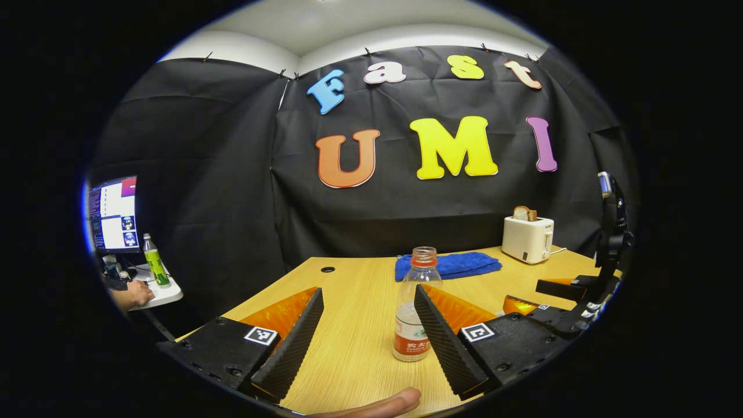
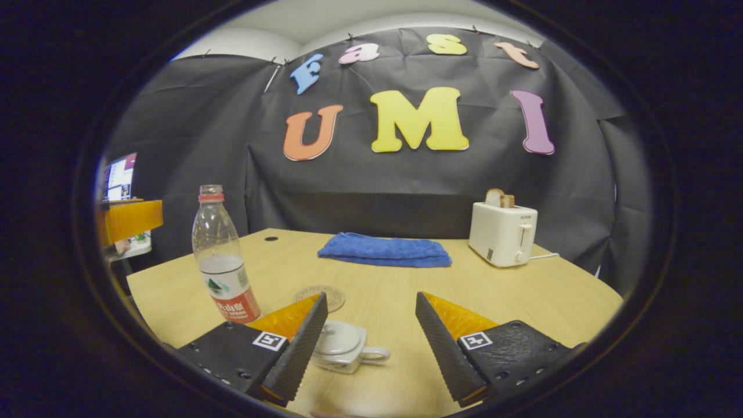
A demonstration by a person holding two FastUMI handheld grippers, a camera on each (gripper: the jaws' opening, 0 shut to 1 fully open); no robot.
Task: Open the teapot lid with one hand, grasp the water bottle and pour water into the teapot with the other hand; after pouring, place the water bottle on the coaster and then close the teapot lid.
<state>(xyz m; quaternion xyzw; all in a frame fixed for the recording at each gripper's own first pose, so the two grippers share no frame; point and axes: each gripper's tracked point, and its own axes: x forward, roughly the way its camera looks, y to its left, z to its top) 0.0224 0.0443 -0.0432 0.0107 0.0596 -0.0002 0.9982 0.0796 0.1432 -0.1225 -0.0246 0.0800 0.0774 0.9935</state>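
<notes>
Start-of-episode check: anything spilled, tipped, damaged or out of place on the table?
Nothing stands out. The water bottle stands upright, uncapped, partly filled, with no spill visible around it. The teapot sits with its lid on, the coaster lies flat and bare, and the blue towel is folded near the toaster.
</notes>
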